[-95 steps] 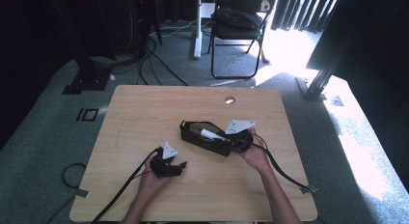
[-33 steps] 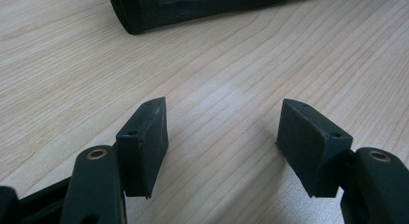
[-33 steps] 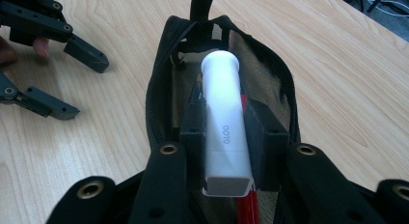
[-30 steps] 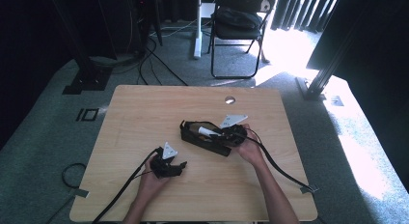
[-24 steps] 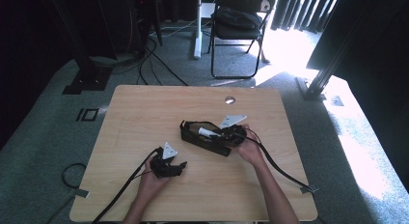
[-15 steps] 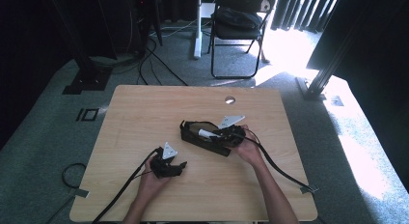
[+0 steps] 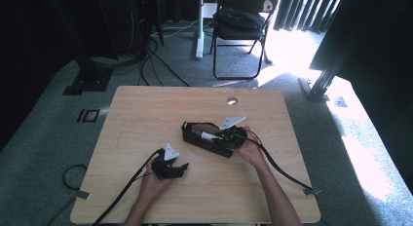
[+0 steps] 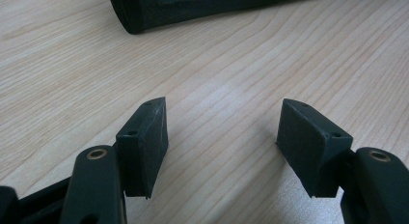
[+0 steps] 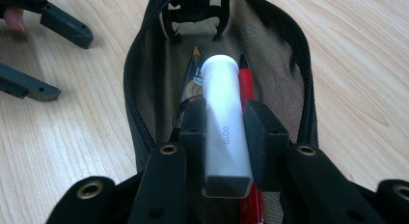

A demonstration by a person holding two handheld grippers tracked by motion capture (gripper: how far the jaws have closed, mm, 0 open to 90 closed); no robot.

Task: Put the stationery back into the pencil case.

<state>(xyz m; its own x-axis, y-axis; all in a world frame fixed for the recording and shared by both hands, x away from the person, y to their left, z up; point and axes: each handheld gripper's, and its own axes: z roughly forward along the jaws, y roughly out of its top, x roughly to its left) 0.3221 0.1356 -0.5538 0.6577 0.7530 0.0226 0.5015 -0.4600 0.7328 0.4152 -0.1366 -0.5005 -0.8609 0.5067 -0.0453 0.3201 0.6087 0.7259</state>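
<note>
The right gripper has its jaws pinched on a white glue stick, held lengthwise over the open black pencil case. In the right gripper view a red pen and a dark pencil lie inside the case, just beside the stick.

In the high view the pencil case sits near the middle of the wooden table, with the right gripper at its right end. Compared with the earliest frame, that gripper has shifted slightly left, further over the case; across the last second it has barely moved.

The left gripper rests on the table, nearer and to the left, unchanged through all frames. Its jaws are spread with bare tabletop between them.
</note>
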